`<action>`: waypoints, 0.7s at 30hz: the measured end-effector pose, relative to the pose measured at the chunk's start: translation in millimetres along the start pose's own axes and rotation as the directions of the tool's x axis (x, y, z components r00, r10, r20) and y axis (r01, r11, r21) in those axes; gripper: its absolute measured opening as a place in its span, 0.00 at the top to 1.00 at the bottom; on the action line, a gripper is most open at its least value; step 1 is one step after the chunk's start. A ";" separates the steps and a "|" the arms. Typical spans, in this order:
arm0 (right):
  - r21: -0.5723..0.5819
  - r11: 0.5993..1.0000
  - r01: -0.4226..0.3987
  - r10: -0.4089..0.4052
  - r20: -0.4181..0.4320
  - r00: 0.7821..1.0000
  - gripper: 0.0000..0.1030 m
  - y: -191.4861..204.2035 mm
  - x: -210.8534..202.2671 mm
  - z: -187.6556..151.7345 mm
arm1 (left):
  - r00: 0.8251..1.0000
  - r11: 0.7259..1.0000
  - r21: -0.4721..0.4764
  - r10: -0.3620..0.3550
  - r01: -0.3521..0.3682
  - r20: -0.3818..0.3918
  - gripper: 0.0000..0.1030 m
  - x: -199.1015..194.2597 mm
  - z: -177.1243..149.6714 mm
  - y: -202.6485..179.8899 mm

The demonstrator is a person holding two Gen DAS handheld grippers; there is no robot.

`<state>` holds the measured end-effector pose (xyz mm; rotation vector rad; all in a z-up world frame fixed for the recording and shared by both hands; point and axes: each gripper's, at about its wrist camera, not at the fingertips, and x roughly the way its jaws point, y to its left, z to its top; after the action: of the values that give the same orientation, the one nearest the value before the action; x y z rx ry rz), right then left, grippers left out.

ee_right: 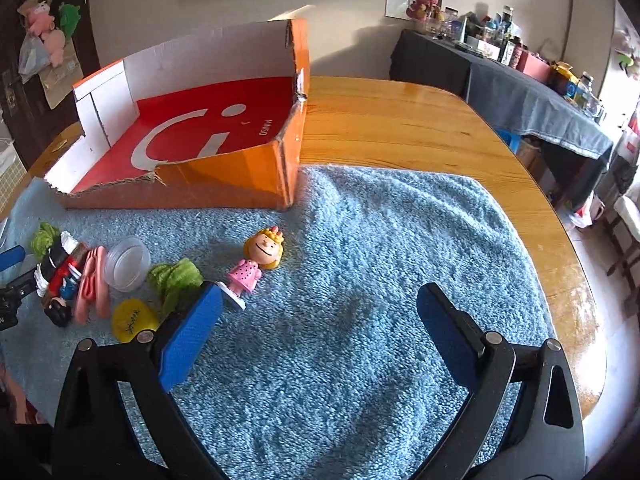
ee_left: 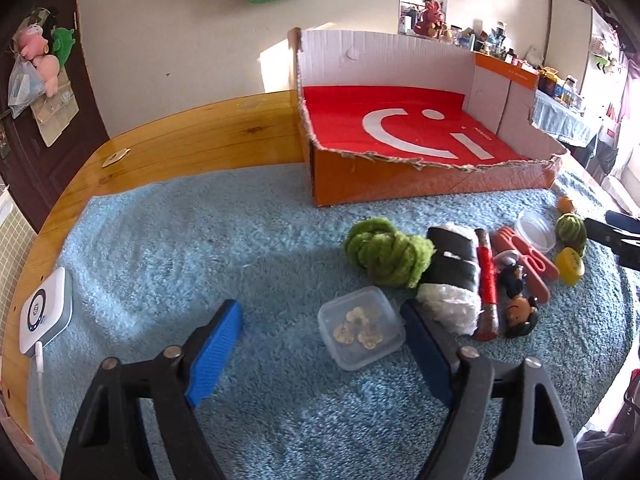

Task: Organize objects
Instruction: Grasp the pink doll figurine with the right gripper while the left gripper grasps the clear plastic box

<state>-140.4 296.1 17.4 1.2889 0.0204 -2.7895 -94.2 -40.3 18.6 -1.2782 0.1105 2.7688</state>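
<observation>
Both grippers gape wide, holding nothing: left gripper [ee_left: 320, 328] straddles a clear lidded tub [ee_left: 360, 328]; right gripper [ee_right: 320, 320] hovers, its left finger hiding the blonde figurine's [ee_right: 256, 264] base; toys cluster at nine o'clock, partly overlapped; cardboard box [ee_right: 224, 184] at eleven.

Sunlit white wall [ee_left: 180, 40] behind a glossy wooden table [ee_right: 420, 120]; cluttered cloth-draped side table [ee_right: 540, 108].

L wrist cam low, R cam rightward, both facing shared box [ee_left: 420, 128].
</observation>
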 end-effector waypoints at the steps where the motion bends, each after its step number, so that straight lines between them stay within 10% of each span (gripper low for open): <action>1: -0.005 1.000 -0.002 0.002 -0.002 1.000 0.04 2.5 1.8 1.5 | 1.000 1.000 0.002 -0.003 0.003 0.001 0.26 -0.3 0.4 -0.8; 17: 0.028 0.989 -0.142 0.143 -0.027 0.989 0.57 13.5 21.3 15.7 | 0.998 0.998 0.025 -0.057 0.057 0.013 0.58 -5.4 2.8 -14.2; 21: 0.025 0.986 -0.167 0.168 -0.028 0.985 0.57 14.4 20.8 15.7 | 0.998 0.998 0.021 -0.060 0.059 0.013 0.58 -4.9 2.4 -13.1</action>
<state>-164.8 280.0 11.9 1.2739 -0.1130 -2.6366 -91.4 -27.2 23.5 -1.2368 0.0980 2.7188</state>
